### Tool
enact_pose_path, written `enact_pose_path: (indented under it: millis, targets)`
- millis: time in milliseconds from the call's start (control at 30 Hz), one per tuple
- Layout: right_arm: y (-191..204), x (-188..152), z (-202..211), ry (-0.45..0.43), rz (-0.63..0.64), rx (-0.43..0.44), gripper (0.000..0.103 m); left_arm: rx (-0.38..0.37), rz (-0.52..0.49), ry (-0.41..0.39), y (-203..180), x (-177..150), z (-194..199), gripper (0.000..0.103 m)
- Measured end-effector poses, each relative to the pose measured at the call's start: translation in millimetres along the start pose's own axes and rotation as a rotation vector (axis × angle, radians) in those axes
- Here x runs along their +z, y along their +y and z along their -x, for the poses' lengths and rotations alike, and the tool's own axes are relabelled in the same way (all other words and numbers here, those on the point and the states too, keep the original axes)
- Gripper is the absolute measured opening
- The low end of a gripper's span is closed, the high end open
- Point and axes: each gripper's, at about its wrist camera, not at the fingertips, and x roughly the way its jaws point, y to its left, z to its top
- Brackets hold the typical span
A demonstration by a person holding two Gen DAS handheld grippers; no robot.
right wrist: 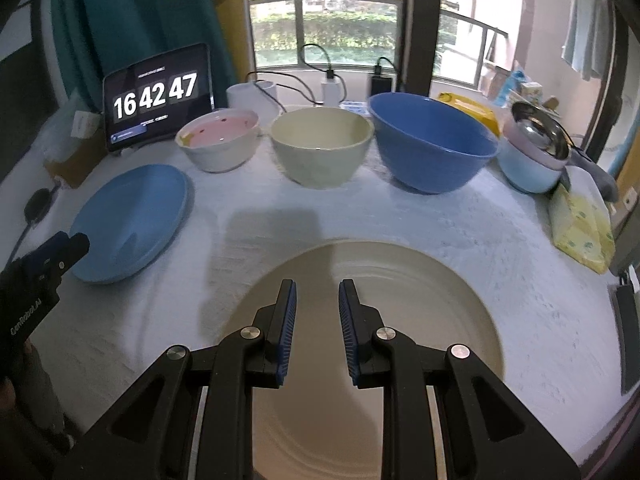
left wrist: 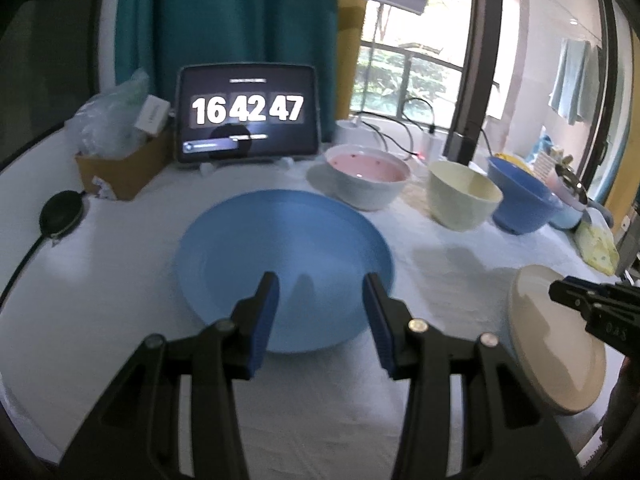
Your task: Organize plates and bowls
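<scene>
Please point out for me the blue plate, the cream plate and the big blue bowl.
blue plate (left wrist: 280,256): left wrist view, flat centre.
cream plate (right wrist: 420,300): right wrist view, bare inner surface right of the tongs.
big blue bowl (right wrist: 432,160): right wrist view, outer front wall.

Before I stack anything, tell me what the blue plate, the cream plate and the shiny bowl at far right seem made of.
Blue plate: matte, evenly coloured, likely plastic or melamine. Cream plate: satin glaze with concentric ridges, probably ceramic. Shiny bowl: mirror-like reflections, apparently stainless steel.

2 plates (right wrist: 132,220) lie before 3 bowls (right wrist: 322,144); tablet (right wrist: 156,98) behind.
</scene>
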Motion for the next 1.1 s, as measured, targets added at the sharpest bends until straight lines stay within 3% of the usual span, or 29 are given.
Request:
enact_pose_path:
  millis: [1100]
  targets:
    - [102.6,33.7,-46.5,0.031,0.107,0.100,0.023,0.148,0.060,-0.025,101.6,14.5,-16.6,0.045]
